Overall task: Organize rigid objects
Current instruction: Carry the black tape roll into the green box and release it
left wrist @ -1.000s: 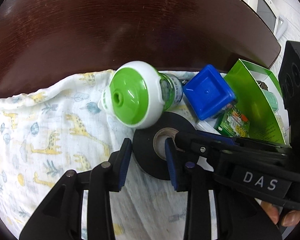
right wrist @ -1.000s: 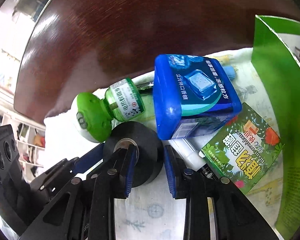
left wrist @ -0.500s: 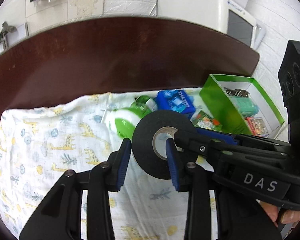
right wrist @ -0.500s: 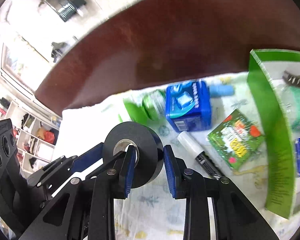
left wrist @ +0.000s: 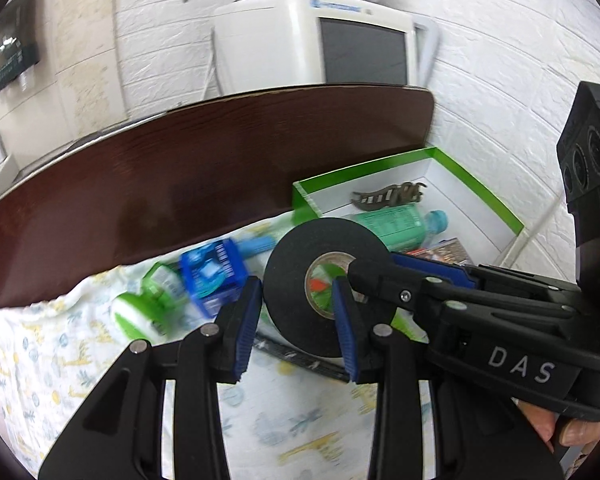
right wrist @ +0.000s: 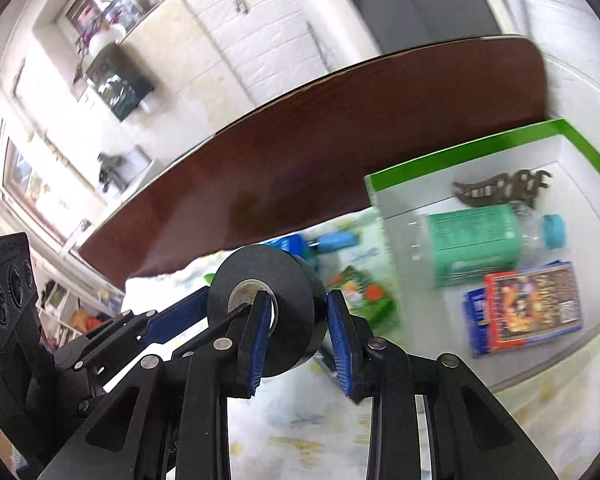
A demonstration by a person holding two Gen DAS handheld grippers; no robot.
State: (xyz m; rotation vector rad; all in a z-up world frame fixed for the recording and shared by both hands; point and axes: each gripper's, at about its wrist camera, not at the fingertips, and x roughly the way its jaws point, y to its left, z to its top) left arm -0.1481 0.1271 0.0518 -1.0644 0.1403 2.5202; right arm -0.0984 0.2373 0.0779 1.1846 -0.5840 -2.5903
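A roll of black tape [left wrist: 300, 280] is held in the air above a giraffe-print cloth [left wrist: 80, 360], clamped by both grippers: the left gripper [left wrist: 296, 320] has one pad through the core and one on the outer rim, and the right gripper [right wrist: 298, 328] is closed on it likewise. The cloth is spread over a dark brown table [left wrist: 180, 192]. At the far right a green-edged box [right wrist: 480, 148] is seen, containing a bottle [right wrist: 492, 236]. Behind the table, a white brick wall [left wrist: 500, 60] and a white appliance [left wrist: 320, 32] are visible.
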